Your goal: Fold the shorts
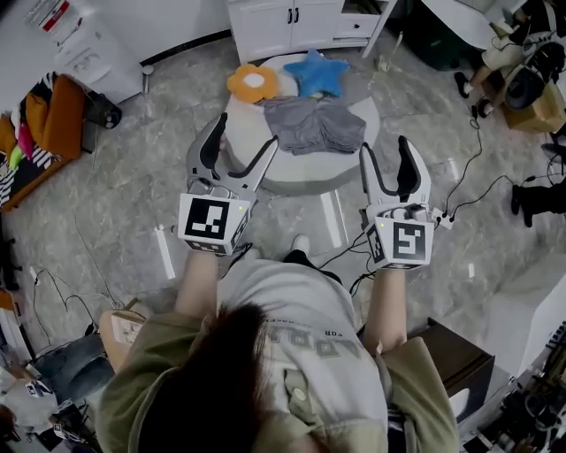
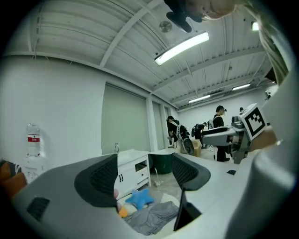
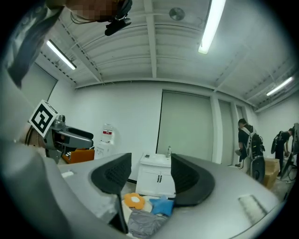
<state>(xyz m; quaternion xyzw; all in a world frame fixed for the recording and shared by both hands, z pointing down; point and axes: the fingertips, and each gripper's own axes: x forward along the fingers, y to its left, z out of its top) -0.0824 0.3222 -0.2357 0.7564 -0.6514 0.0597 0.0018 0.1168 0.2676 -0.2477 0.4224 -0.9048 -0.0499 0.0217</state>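
Observation:
Grey shorts [image 1: 314, 124] lie crumpled on a round white table [image 1: 301, 181] ahead of me. My left gripper [image 1: 243, 142] hovers at the table's near left edge, jaws wide apart and empty. Level with it, off the table's near right edge, my right gripper [image 1: 386, 150] is open too, with nothing between its fingers. Both stay short of the cloth. The left gripper view shows the shorts [image 2: 152, 217] low between the open jaws of the left gripper [image 2: 145, 172]. In the right gripper view the shorts [image 3: 145, 221] sit below the right gripper [image 3: 150, 175].
A blue star cushion [image 1: 317, 72] and an orange flower cushion [image 1: 253, 82] lie at the table's far side, touching the shorts. A white cabinet [image 1: 292, 22] stands behind. Cables [image 1: 469, 168] trail over the floor at right; an orange seat [image 1: 53, 115] with clothes is at left.

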